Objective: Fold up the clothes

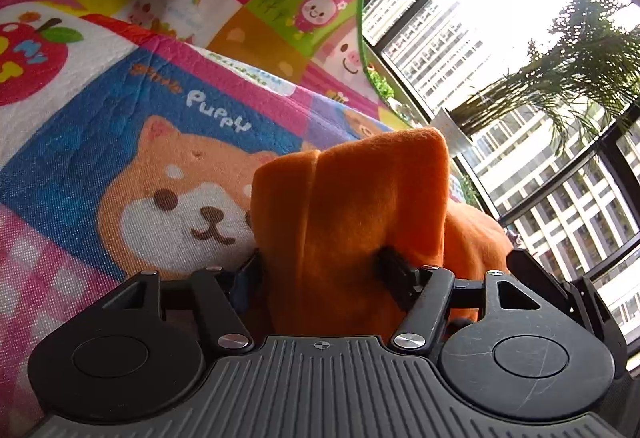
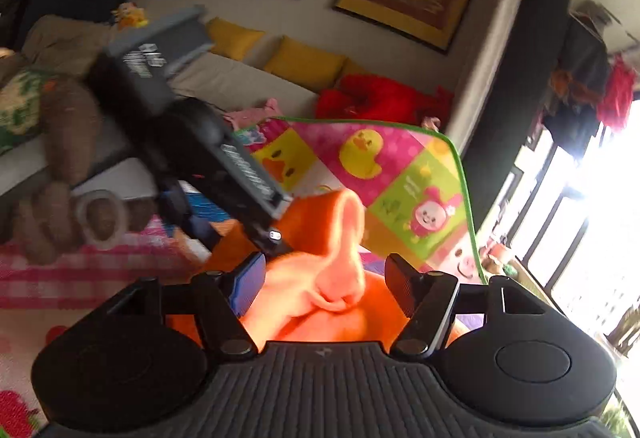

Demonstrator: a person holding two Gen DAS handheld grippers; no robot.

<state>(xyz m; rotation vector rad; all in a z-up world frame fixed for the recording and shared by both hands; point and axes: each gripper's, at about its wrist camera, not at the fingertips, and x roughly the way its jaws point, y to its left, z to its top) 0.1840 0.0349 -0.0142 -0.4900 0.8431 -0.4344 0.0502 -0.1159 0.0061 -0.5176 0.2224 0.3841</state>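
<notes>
Both grippers are black, with ribbed grey bases, round side discs and silver pivot screws. The right gripper [image 2: 324, 284] seems to carry one blue pad; the left gripper [image 1: 320, 270] shows scratches on one disc.

Both cameras sit just behind their tongs, very close to the orange cloth [image 1: 352, 198]. The left view looks down across the play mat [image 1: 100, 142] toward the windows [image 1: 500, 50]. The right view is rolled, facing the sofa [image 2: 240, 78]. Both share the cloth and mat.
</notes>
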